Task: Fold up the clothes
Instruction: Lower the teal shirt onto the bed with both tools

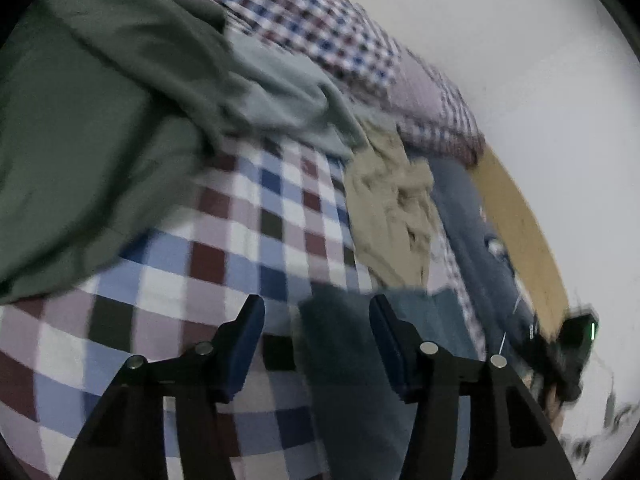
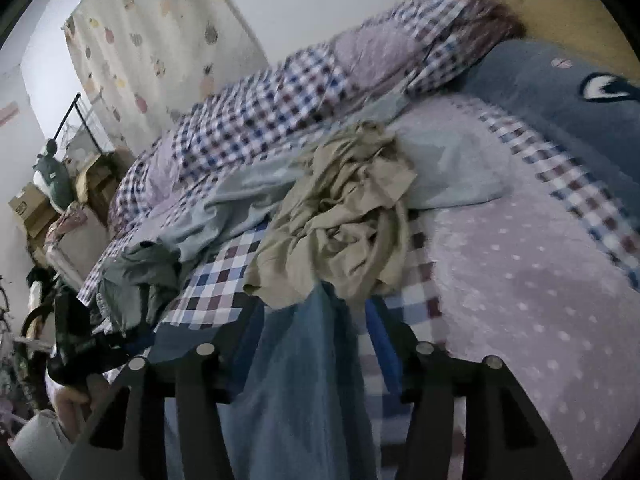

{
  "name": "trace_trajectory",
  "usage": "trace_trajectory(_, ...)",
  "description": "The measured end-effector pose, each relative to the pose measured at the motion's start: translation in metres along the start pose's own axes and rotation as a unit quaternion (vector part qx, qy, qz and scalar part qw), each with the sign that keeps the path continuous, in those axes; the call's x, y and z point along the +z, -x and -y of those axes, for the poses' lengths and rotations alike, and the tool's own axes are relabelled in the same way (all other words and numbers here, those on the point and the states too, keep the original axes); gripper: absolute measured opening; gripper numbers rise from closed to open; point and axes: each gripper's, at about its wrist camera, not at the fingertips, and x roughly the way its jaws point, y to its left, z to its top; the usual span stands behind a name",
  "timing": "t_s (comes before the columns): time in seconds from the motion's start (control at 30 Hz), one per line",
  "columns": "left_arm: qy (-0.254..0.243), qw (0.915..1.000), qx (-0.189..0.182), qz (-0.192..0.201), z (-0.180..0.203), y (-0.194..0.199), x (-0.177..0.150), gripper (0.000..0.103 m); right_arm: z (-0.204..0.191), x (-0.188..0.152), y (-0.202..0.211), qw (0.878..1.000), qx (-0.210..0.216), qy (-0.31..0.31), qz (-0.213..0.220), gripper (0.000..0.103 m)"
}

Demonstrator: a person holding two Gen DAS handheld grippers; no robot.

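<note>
Over the bed (image 1: pixel 224 240), left claw (image 1: pixel 316 324) hangs low, tips spread, with a blue cloth (image 1: pixel 352 380) lying between them but not visibly pinched; right claw (image 2: pixel 316 320) is also low, spread wide, the same blue cloth (image 2: pixel 296 380) draped up through the gap, grip unclear. Blue cloth is flat-ish and smooth on the checked sheet, its far edge touching a crumpled khaki garment (image 2: pixel 340 208); a pale grey-green garment (image 2: pixel 240 196) lies rumpled just beyond, and a dark green garment (image 1: pixel 88 132) bulks at left.
</note>
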Motion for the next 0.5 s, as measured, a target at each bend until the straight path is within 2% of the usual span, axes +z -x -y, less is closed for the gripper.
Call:
trace_trajectory(0.17,-0.019,0.9997,-0.008,-0.014,0.012,-0.012,-0.003,0.058,0.018,0.003,-0.042,0.998,0.019,-0.016,-0.057,0.059)
trace_trajectory(0.23,-0.012,0.9998,-0.008,-0.012,0.01,-0.015,-0.001,0.05,0.026,0.002,-0.058,0.996,0.025,-0.026,-0.079,0.059)
trace_trajectory(0.3,0.003,0.9999,-0.009,-0.007,0.007,-0.017,0.001,0.037,0.027,0.0,-0.068,0.995,0.033,-0.028,-0.09,0.059)
trace_trajectory(0.47,0.019,0.9998,-0.005,0.005,0.001,-0.021,0.003,0.015,0.01,-0.002,-0.083,0.993,0.057,0.006,-0.106,0.059)
trace_trajectory(0.5,0.018,0.9998,-0.003,0.007,0.001,-0.022,0.003,0.013,0.005,-0.003,-0.086,0.992,0.06,0.015,-0.111,0.053)
